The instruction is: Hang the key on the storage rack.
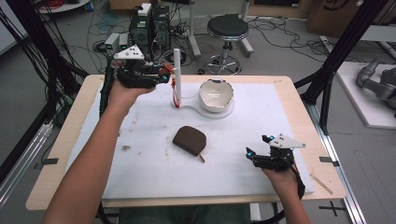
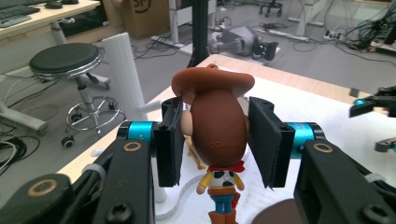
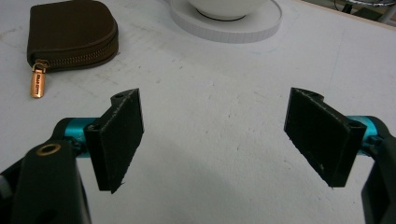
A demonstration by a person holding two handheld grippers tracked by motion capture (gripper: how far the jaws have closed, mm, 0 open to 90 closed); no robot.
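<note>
While your left gripper point(image 2: 215, 149) brackets the cowboy figurine point(image 2: 217, 140) by its head, look at how the pads sit: the left pad touches the side of the head near the ear, but the right pad appears to stand a little off it, so from the left gripper view I can't tell whether you truly have it clamped. Judge the grip before you move. Squeeze on the widest part of the head, below the hat brim point(image 2: 212, 81), so the pads do not slide up onto it.

From the high view, the figurine point(image 1: 175, 86) hangs right beside the white post point(image 1: 177, 65) of the stand, at the far left part of the table, with your left gripper point(image 1: 163, 77) raised off the foam. The step in hand looks like taking the figurine off, or hanging it on, that post; either way, move slowly along the post's line and keep the toy upright so its string does not snag.

Your right gripper point(image 3: 215, 135) rests low over the white mat point(image 3: 224, 93) at the near right, jaws spread wide and holding nothing.

Mind what stands around. The white bowl point(image 1: 215, 94) sits on the stand's round base point(image 1: 219, 112), just beside the post, and it looks cracked or jagged at the rim, so swing the toy clear of it. The brown zip pouch point(image 1: 189, 140) lies mid-table, well apart from both grippers; its zip pull point(image 3: 37, 84) points toward your right gripper. A stool point(image 1: 227, 28) stands beyond the table, out of the way.
</note>
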